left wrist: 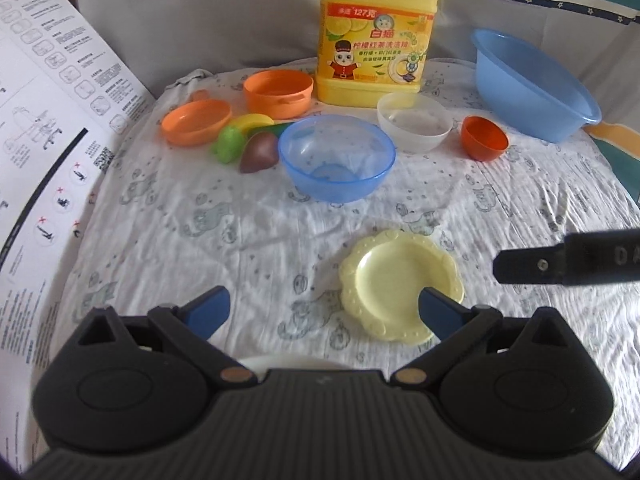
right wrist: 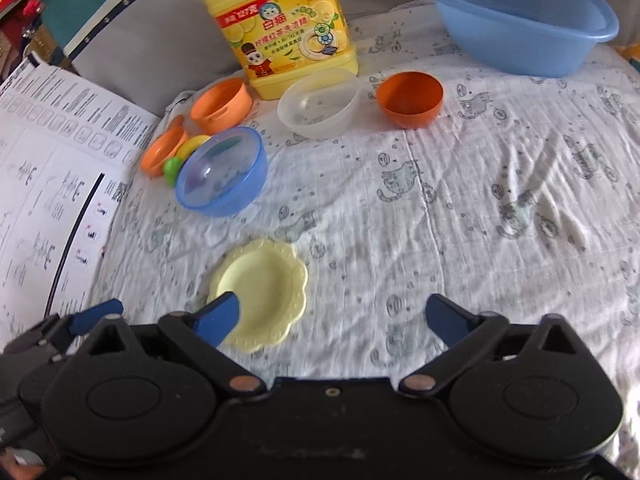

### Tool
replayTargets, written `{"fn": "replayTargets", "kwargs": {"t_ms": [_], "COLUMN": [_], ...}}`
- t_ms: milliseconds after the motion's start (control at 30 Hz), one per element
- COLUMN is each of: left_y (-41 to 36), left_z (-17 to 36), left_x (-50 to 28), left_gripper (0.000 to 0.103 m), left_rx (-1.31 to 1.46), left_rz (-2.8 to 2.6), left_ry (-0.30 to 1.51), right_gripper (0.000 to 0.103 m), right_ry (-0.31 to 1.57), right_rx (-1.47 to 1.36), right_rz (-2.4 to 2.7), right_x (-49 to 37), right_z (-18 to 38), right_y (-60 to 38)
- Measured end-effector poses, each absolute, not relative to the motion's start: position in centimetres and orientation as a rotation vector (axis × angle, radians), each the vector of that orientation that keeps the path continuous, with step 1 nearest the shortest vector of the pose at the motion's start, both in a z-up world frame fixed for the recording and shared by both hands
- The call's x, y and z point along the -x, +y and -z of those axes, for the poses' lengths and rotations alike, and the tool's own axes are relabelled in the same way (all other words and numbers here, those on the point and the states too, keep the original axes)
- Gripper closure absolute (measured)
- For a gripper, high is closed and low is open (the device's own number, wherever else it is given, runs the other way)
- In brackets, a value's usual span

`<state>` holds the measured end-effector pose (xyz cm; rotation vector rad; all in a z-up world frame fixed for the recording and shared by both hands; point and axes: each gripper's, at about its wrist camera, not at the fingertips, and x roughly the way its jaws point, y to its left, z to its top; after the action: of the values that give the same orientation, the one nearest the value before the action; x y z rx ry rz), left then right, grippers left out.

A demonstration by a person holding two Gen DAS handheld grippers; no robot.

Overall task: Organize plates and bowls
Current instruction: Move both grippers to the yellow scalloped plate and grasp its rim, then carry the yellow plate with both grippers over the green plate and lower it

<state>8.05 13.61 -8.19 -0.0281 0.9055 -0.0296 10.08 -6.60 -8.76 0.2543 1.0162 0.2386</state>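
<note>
We hold both tongs wide open and empty: the yellow plate (left wrist: 400, 284) lies flat just ahead-right of our left tongs (left wrist: 324, 314), ahead-left of our right tongs (right wrist: 332, 318), roughly equally near.

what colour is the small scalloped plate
Pale yellow plate; clearest in the left wrist view.

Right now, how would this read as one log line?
left gripper: open, empty | right gripper: open, empty | yellow plate: on cloth, ungrasped | blue bowl: untouched
</note>
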Motion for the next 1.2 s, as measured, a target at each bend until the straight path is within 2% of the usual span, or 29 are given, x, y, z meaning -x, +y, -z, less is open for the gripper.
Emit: {"fn": "replayTargets", "kwargs": {"t_ms": [133, 200, 300, 367, 467, 533, 567, 667, 700, 1000, 1200], "left_y": [13.6, 13.4, 13.1, 12.9, 12.8, 12.8, 12.7, 12.4, 12.2, 12.2, 12.1], "left_z": [8.7, 9.0, 9.5, 9.8, 10.2, 10.4, 10.5, 10.8, 10.8, 11.2, 11.3], "left_x": [-9.2, -9.8, -10.3, -10.7, -11.1, -11.4, -11.5, -11.7, -11.7, -11.7, -11.6], "left_gripper": [0.013, 0.023, 0.031, 0.033, 0.035, 0.041, 0.048, 0.067, 0.069, 0.072, 0.071], "left_rx": [0.048, 0.054, 0.060, 0.054, 0.060, 0.071, 0.076, 0.087, 0.079, 0.082, 0.060], "left_rz": [0.060, 0.076, 0.103, 0.115, 0.125, 0.137, 0.147, 0.181, 0.182, 0.178, 0.175], "left_ry": [0.926, 0.942, 0.963, 0.975, 0.993, 1.002, 1.007, 1.024, 1.025, 1.026, 1.017], "right_gripper": [0.018, 0.022, 0.038, 0.054, 0.064, 0.068, 0.073, 0.074, 0.075, 0.078, 0.078], "right_ry": [1.050, 1.066, 1.072, 1.077, 1.083, 1.086, 1.088, 1.077, 1.072, 1.020, 0.989], "right_rx": [-0.296, -0.306, -0.303, -0.306, -0.306, -0.305, -0.307, -0.307, -0.306, -0.348, -0.253], "right_rz": [-0.256, -0.272, -0.283, -0.298, -0.309, -0.315, -0.321, -0.336, -0.336, -0.357, -0.363], "right_x": [-11.7, -12.2, -12.5, -12.7, -13.1, -13.3, -13.3, -13.1, -13.1, -12.6, -12.0], "right_z": [9.5, 9.9, 10.3, 10.7, 11.4, 11.8, 12.0, 12.2, 12.3, 12.8, 12.7], "right_y": [-6.1, -5.6, -5.0, -4.6, -4.2, -3.9, -3.9, -3.9, -3.9, -4.9, -3.9]}}
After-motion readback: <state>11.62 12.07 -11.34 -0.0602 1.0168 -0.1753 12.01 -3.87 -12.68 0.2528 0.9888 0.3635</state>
